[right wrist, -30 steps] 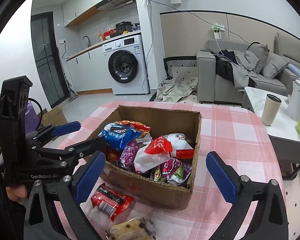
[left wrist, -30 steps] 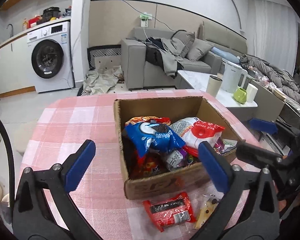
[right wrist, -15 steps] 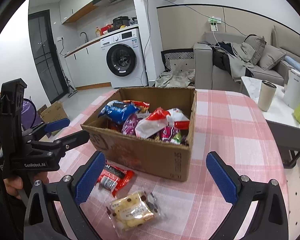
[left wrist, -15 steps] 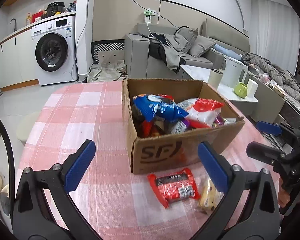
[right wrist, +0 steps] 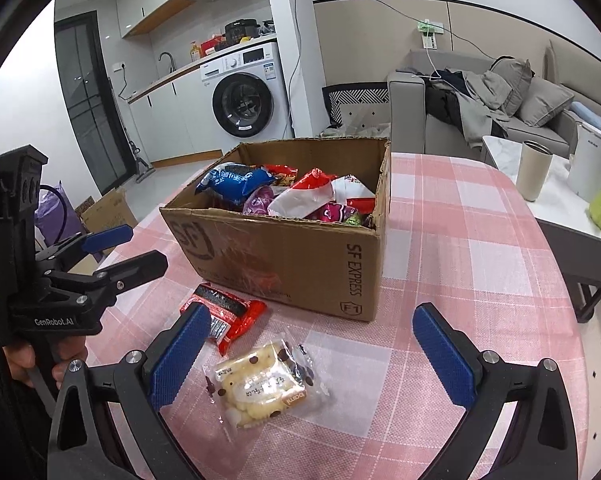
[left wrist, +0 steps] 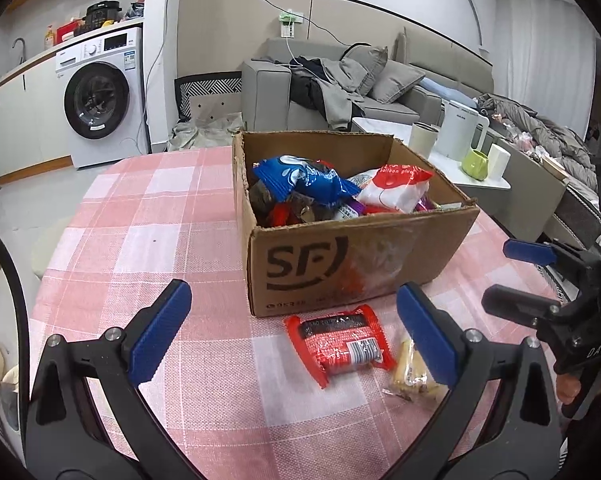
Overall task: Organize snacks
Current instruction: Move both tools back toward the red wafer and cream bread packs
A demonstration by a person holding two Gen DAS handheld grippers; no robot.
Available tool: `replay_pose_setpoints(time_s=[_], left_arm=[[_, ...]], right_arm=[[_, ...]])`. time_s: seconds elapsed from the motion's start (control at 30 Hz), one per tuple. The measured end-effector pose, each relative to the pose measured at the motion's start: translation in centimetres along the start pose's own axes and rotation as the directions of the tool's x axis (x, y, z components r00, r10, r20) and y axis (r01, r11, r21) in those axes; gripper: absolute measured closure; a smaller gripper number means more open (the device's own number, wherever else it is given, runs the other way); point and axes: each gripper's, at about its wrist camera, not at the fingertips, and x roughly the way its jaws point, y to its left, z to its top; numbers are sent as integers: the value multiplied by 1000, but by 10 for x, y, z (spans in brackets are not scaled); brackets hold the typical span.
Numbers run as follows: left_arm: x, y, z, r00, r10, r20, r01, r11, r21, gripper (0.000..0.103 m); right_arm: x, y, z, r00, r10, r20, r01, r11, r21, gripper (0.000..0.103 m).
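2 loose snacks lie on the pink-and-white checked tablecloth (right wrist: 480,248), both just in front of the cardboard box (right wrist: 300,256). The red packet (left wrist: 340,344) is a glossy, crinkled foil wrapper with a black band and a white barcode patch; it lies flat, its far edge close to the box's front wall, though whether it touches I cannot tell. Beside it lies the biscuit packet (right wrist: 264,384), a clear, wrinkled plastic pouch with pale round biscuits dotted with dark chips inside.

The box is corrugated brown board, rectangular, its flaps torn off to ragged edges, with a strip of shiny tape across the printed front. It is heaped with soft packets: a blue bag (left wrist: 304,180) on top at one side, a white-and-red bag (left wrist: 396,188) next to it, and purple and pink wrappers beneath.

The left gripper (left wrist: 296,336) hangs above the cloth with its 2 ribbed blue pads spread wide, the red packet lying between them and touching neither. The right gripper (right wrist: 312,356) is likewise spread wide and holds nothing; the biscuit packet sits in the gap between its matte black arms, nearer the left-hand pad.
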Motion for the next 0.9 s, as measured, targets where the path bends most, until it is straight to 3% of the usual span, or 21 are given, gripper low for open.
replay_pose_setpoints(time_s=[0.4,0.9], left_arm=[[14,-9,-5,999,-7,-49,9,999,41,1],[28,-4,-12,996,-7,-94,10,999,32,1]], right_arm=[[27,12,-19,990,24,-136,-35,996,-77,0],[64,31,-47,957,43,-287,-95,981,-168,0]])
